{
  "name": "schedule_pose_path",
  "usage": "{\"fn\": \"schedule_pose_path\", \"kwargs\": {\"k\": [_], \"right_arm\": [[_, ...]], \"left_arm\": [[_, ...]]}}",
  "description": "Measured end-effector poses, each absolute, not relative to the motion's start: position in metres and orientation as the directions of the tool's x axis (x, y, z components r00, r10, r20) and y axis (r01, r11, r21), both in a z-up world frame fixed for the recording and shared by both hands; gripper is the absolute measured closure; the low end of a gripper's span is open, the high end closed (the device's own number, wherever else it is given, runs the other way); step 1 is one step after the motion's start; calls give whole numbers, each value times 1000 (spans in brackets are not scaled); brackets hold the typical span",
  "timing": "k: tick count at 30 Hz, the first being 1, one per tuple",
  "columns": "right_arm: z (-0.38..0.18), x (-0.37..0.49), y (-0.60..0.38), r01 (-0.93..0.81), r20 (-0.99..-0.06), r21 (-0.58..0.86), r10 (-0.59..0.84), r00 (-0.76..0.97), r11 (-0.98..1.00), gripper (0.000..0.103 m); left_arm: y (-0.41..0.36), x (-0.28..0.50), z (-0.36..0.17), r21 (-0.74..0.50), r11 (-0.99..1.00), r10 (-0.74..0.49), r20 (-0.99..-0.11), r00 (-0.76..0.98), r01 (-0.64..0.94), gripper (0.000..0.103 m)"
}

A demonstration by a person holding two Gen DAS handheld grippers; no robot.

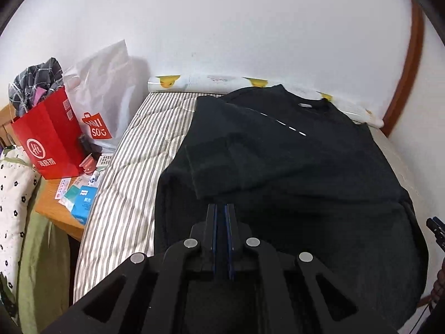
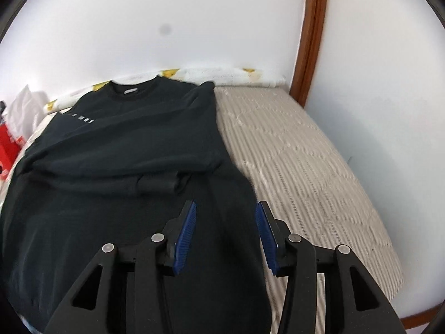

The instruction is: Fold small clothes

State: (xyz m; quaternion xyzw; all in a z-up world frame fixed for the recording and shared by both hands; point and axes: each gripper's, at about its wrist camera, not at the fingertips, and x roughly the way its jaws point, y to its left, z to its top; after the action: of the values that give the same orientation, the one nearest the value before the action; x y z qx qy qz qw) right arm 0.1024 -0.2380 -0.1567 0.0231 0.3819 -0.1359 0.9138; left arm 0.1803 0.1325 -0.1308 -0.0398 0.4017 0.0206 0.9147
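On the bed (image 2: pixel 306 150), against the white wall: black sweatshirt (image 2: pixel 125 144) spread flat, collar toward the wall, both sleeves folded across the chest, cuffs lying near the middle. Right edge of the garment running straight down the striped mattress, with a broad bare strip of bed beyond it up to the wooden door frame (image 2: pixel 313 41). Left edge close to a narrower striped strip, then the bed's side, then a wooden tabletop (image 1: pixel 55 197) crowded with a red paper bag (image 1: pixel 47 139), a white shopping bag (image 1: pixel 103 94) and small boxes. Rolled duck-print cloth (image 1: pixel 211 82) along the wall behind the collar. Left hand-held gripper (image 1: pixel 221 208) above the lower body of the sweatshirt, blue pads pressed together, no cloth visibly caught between them. Right hand-held gripper (image 2: pixel 225 214) over the hem's right part, pads well apart, nothing pinched.
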Motion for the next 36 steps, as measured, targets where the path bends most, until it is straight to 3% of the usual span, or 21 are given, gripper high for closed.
{"fn": "schedule_pose_path", "kwargs": {"k": [6, 8, 10, 11, 19, 22, 36], "right_arm": [[-167, 66, -237, 261, -731, -58, -219, 647, 964, 58], [-173, 52, -241, 269, -743, -31, -203, 638, 963, 58], [-179, 41, -244, 272, -746, -10, -188, 639, 962, 58], [-182, 35, -245, 272, -745, -6, -186, 641, 962, 58], [-212, -2, -251, 280, -765, 63, -134, 630, 958, 58], [-218, -9, -251, 265, -764, 80, -112, 636, 961, 58], [-233, -10, -241, 262, -744, 66, -128, 656, 963, 58]], "left_arm": [[147, 138, -140, -112, 988, -12, -753, 657, -111, 97], [152, 124, -149, -107, 987, -2, -765, 644, -124, 92], [157, 110, -159, -117, 983, -4, -777, 629, -138, 77], [161, 102, -165, -134, 981, -18, -783, 622, -141, 75], [168, 57, -199, -208, 969, -94, -809, 581, -133, 74], [163, 49, -204, -237, 965, -129, -806, 578, -114, 66], [146, 26, -212, -176, 981, -87, -774, 627, -81, 64]]}}
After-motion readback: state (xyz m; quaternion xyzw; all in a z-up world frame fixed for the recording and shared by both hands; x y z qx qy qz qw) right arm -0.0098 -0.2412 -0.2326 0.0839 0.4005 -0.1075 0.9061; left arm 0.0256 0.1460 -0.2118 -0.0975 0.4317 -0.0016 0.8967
